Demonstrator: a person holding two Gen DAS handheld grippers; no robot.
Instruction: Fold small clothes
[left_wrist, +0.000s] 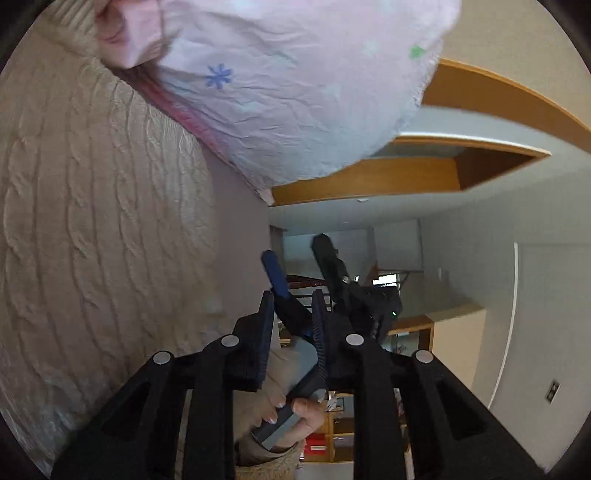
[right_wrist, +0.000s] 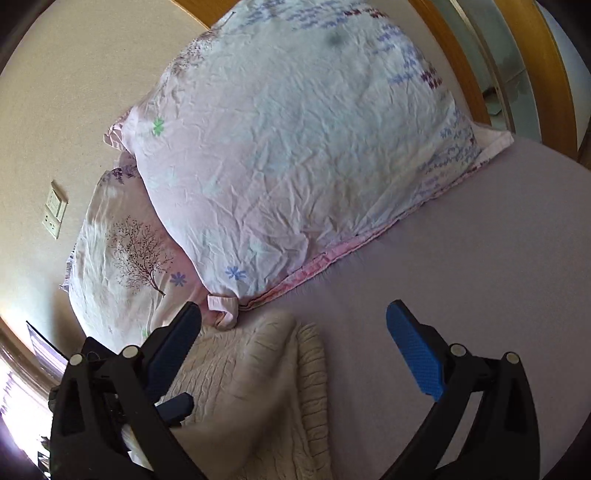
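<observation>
A cream cable-knit sweater (right_wrist: 251, 380) lies on the lilac bed sheet (right_wrist: 480, 266) below a large pillow. In the left wrist view the sweater (left_wrist: 92, 221) fills the left side. My left gripper (left_wrist: 293, 314) has its jaws a small gap apart with nothing between them; it points past the sweater toward the room. My right gripper (right_wrist: 291, 332) is wide open and empty just above the sweater's ribbed hem. The right gripper also shows in the left wrist view (left_wrist: 295, 254), open, with a hand on its handle. A tip of the left gripper (right_wrist: 177, 404) shows at the sweater's left edge.
A big pale pink flowered pillow (right_wrist: 295, 147) lies against the wooden headboard (right_wrist: 461, 55), with a second tree-print pillow (right_wrist: 125, 258) beside it. A wall socket plate (right_wrist: 55, 210) is on the wall. Shelves (left_wrist: 332, 424) and a doorway are across the room.
</observation>
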